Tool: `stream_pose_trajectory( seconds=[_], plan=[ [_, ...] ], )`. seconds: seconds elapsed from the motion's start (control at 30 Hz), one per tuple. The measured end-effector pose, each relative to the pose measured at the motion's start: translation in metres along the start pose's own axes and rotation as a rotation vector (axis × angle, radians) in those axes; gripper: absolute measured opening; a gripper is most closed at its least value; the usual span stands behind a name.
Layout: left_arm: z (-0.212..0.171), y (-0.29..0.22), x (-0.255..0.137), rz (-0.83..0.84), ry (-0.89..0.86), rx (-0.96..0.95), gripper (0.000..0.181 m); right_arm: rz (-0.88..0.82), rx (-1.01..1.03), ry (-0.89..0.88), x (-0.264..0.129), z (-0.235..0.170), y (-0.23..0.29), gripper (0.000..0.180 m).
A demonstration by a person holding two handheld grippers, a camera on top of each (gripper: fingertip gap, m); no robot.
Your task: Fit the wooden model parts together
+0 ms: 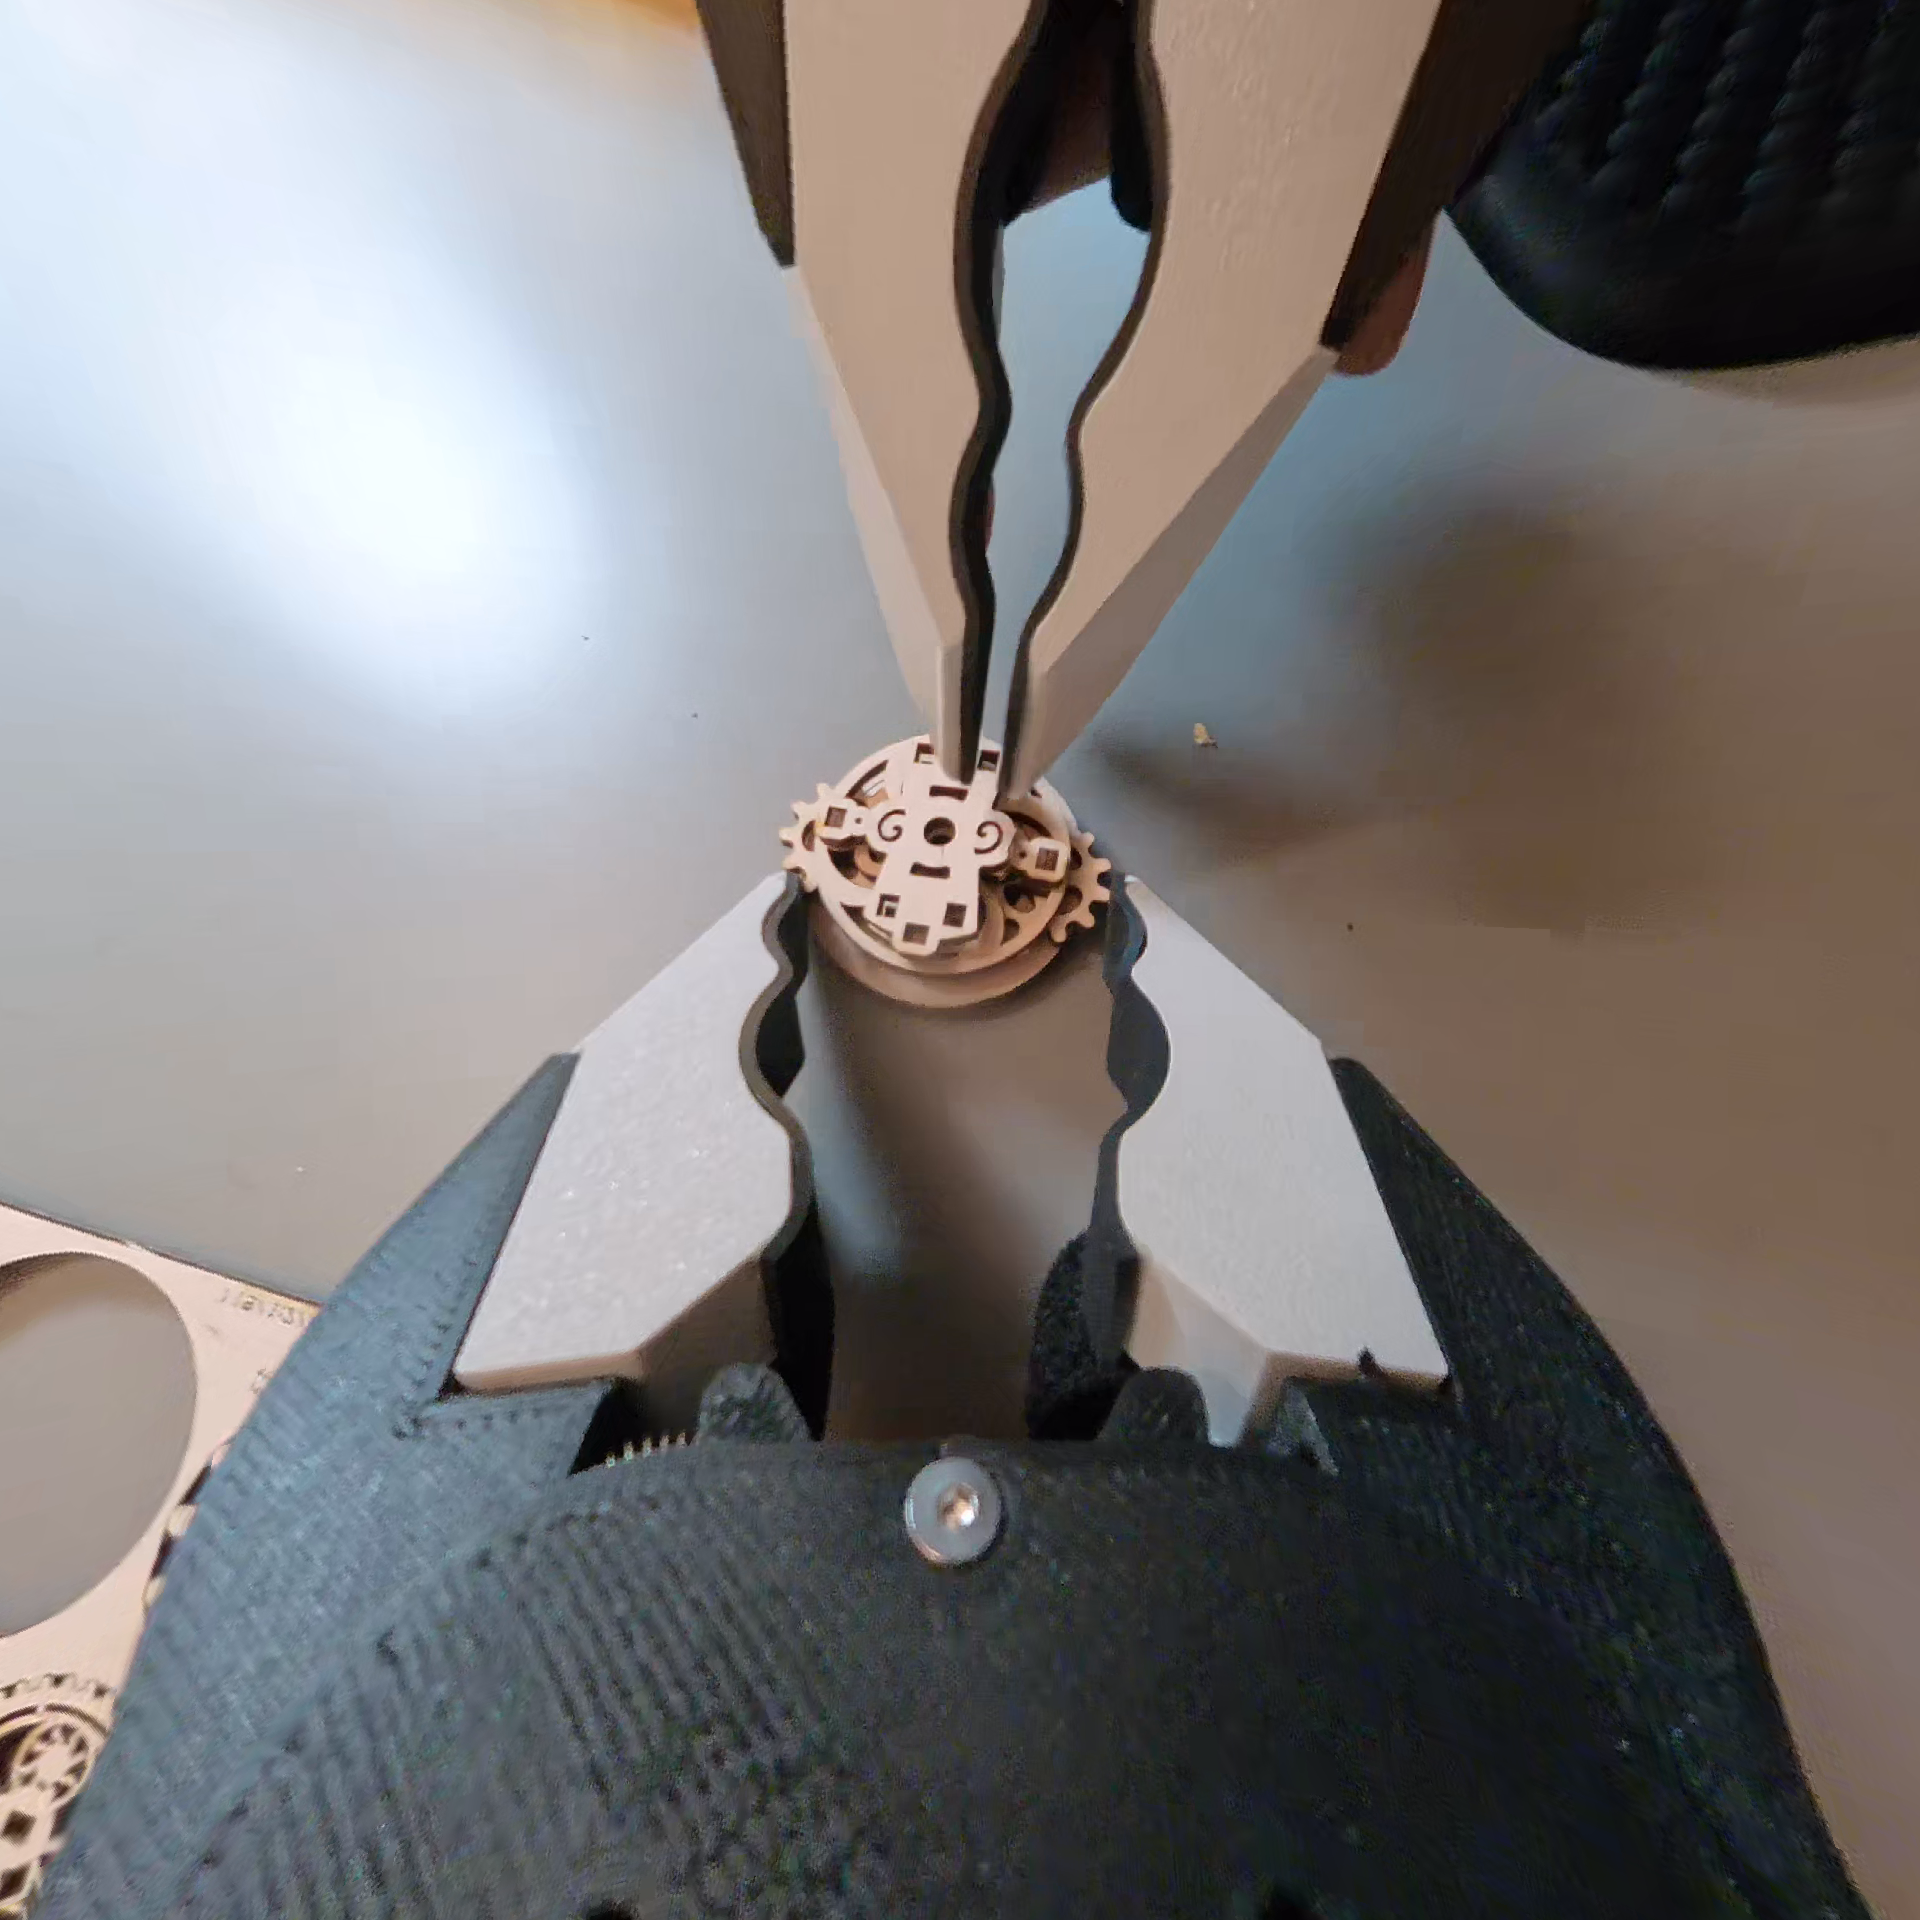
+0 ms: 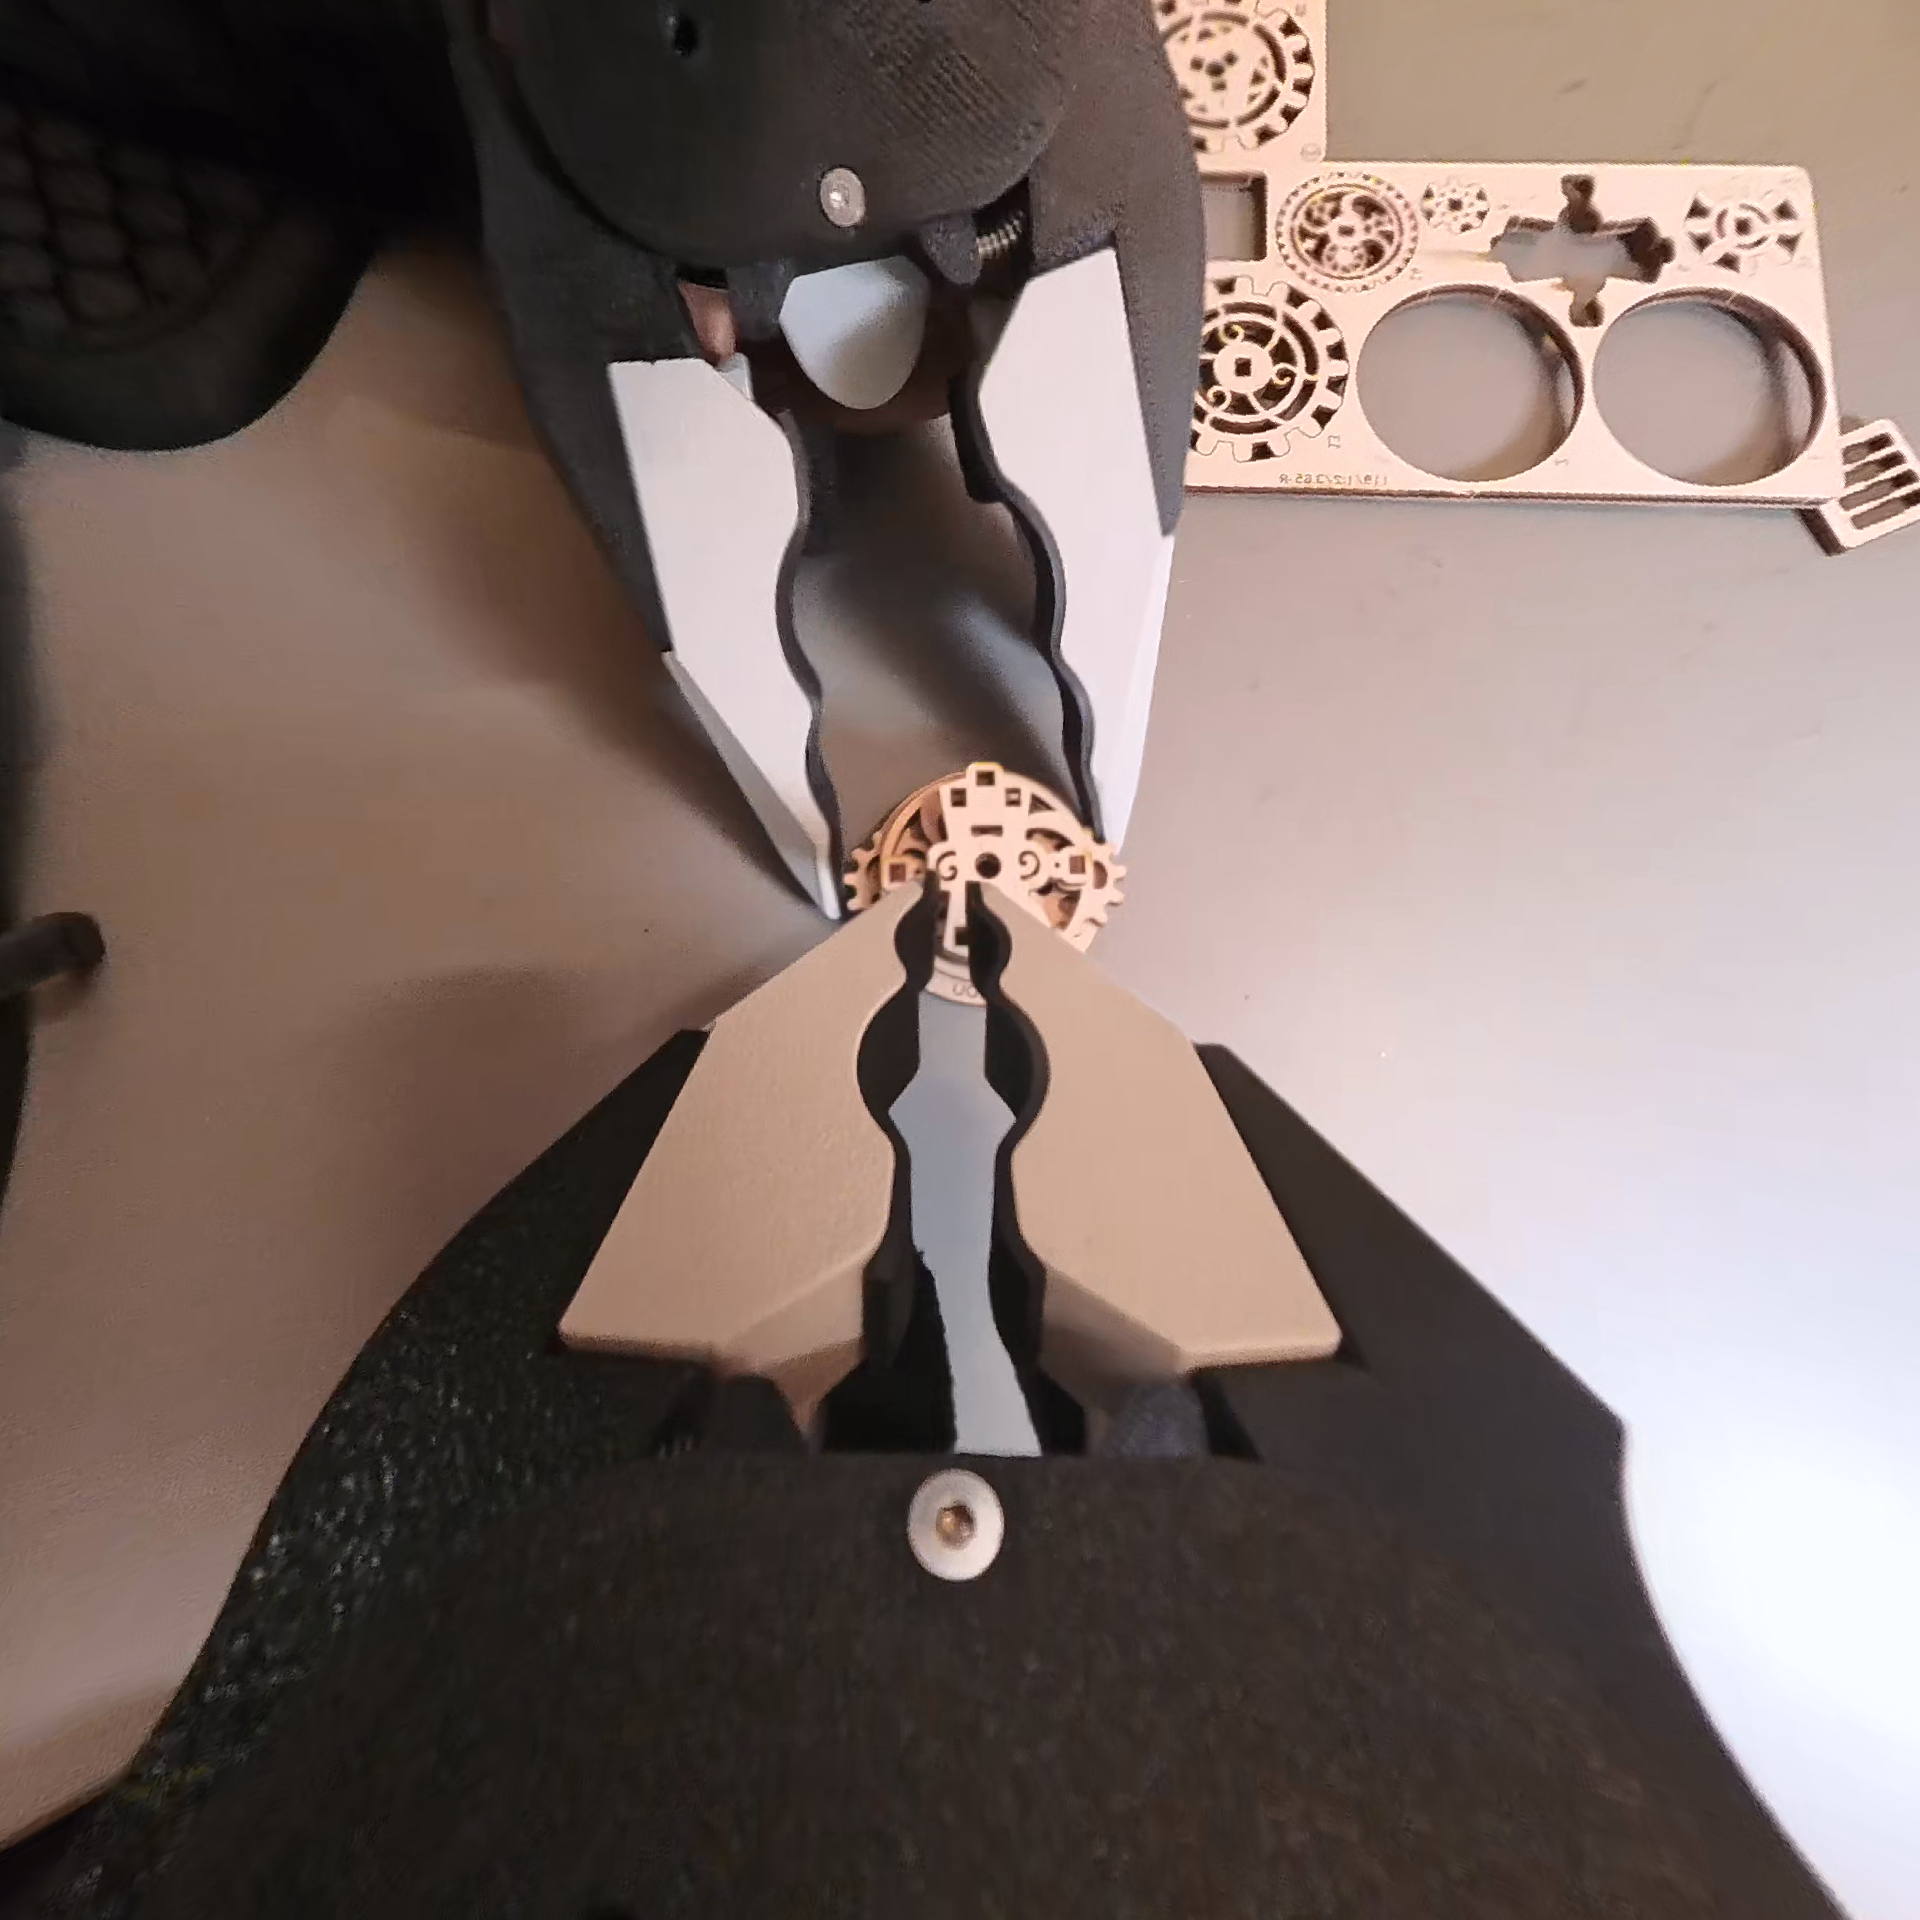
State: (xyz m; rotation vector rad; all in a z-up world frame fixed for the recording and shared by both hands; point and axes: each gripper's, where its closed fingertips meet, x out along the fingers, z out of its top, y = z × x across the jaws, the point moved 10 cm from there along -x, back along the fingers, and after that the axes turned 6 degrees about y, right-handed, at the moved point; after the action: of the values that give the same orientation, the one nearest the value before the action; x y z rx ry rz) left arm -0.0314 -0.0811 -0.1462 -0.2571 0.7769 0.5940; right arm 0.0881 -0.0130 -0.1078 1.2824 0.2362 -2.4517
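Note:
A small round wooden assembly (image 1: 1023,914) with gears at its sides lies on the grey table. A cross-shaped wooden piece (image 1: 930,868) sits on top of it. My left gripper (image 1: 956,883) comes from below with its fingers wide apart. Its fingertips press the assembly's two sides. My right gripper (image 1: 992,774) comes from the far side, nearly shut, and pinches one arm of the cross piece. In the right wrist view my right gripper (image 2: 954,899) grips the cross piece (image 2: 992,821). My left gripper (image 2: 966,868) holds the assembly (image 2: 904,831) from the far side.
A flat wooden parts sheet (image 2: 1455,260) with gears and round cut-outs lies at the back right, and its corner shows in the left wrist view (image 1: 239,1340). A small slotted wooden piece (image 2: 1875,468) lies beside it. A black meshed object (image 2: 125,208) stands at the left. The tips of both grippers are at nearly the same place.

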Motion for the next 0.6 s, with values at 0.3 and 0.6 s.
stream_pose_trajectory(
  seconds=[0.3,0.6],
  plan=[
    [-0.001,0.000,0.000,-0.002,0.001,-0.005,0.056,0.017,-0.009,0.106,0.007,0.010,-0.005,0.000],
    [0.000,0.000,0.000,-0.005,0.000,-0.016,0.057,0.007,-0.026,0.183,0.008,0.017,-0.004,0.000]
  ],
)
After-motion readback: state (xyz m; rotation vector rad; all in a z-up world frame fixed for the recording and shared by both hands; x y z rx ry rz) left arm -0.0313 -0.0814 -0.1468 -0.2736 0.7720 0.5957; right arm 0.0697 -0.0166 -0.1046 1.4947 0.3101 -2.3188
